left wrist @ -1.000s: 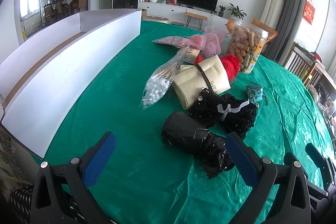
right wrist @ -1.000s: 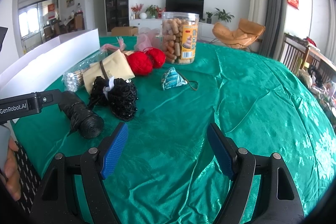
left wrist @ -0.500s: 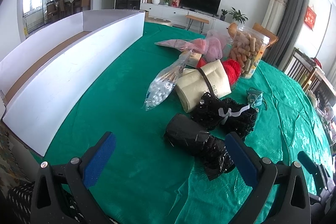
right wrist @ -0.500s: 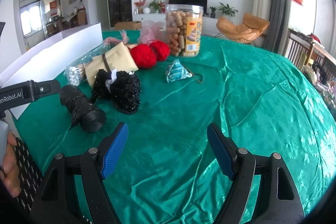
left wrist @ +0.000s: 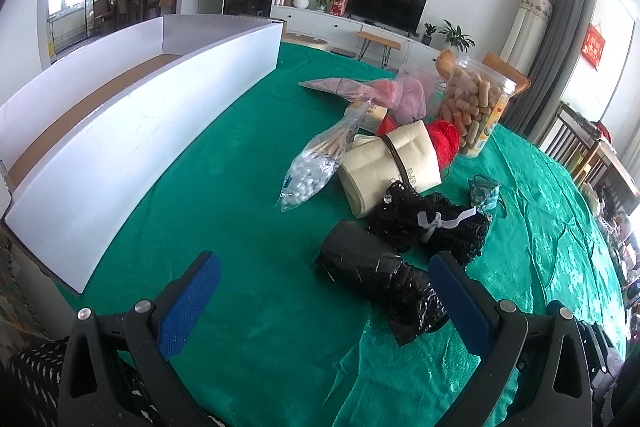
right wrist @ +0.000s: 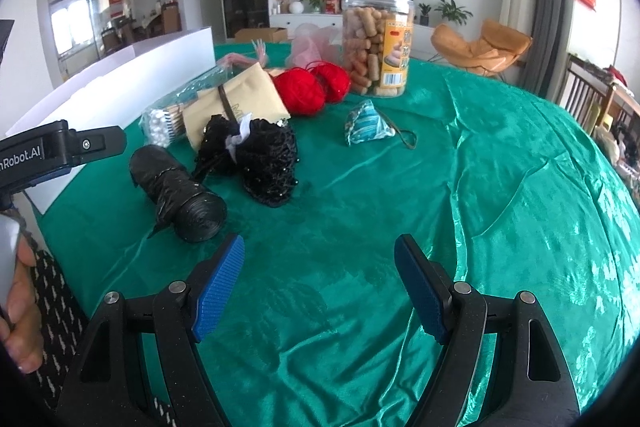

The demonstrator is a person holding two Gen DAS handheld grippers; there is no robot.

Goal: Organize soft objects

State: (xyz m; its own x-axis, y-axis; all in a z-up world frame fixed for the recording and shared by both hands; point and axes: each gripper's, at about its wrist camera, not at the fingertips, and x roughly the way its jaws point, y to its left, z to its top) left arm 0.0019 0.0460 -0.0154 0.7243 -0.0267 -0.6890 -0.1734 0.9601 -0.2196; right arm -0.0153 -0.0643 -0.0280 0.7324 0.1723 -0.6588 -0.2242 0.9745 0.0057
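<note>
A roll of black plastic bags [left wrist: 376, 269] [right wrist: 180, 193] lies nearest on the green tablecloth. Behind it sit a black lace bundle [left wrist: 430, 227] [right wrist: 260, 157], a cream rolled cloth with a brown band [left wrist: 390, 165] [right wrist: 234, 105], red yarn balls [left wrist: 444, 143] [right wrist: 310, 89], a bag of cotton swabs [left wrist: 316, 167] [right wrist: 168, 117], a small teal pouch [left wrist: 484, 189] [right wrist: 368, 125] and pink mesh [left wrist: 400, 93]. My left gripper [left wrist: 326, 293] is open, low before the black roll. My right gripper [right wrist: 320, 283] is open over bare cloth, right of the roll.
A long white box [left wrist: 132, 107] [right wrist: 120, 91] with a brown floor stands along the table's left side. A clear jar of biscuit sticks [left wrist: 474, 111] [right wrist: 378, 47] stands behind the pile. A hand [right wrist: 18, 291] holds the left gripper's body. Chairs stand at the right.
Both grippers have edged forward toward the pile, so the objects look slightly nearer. Nothing on the table has moved and both grippers stay open.
</note>
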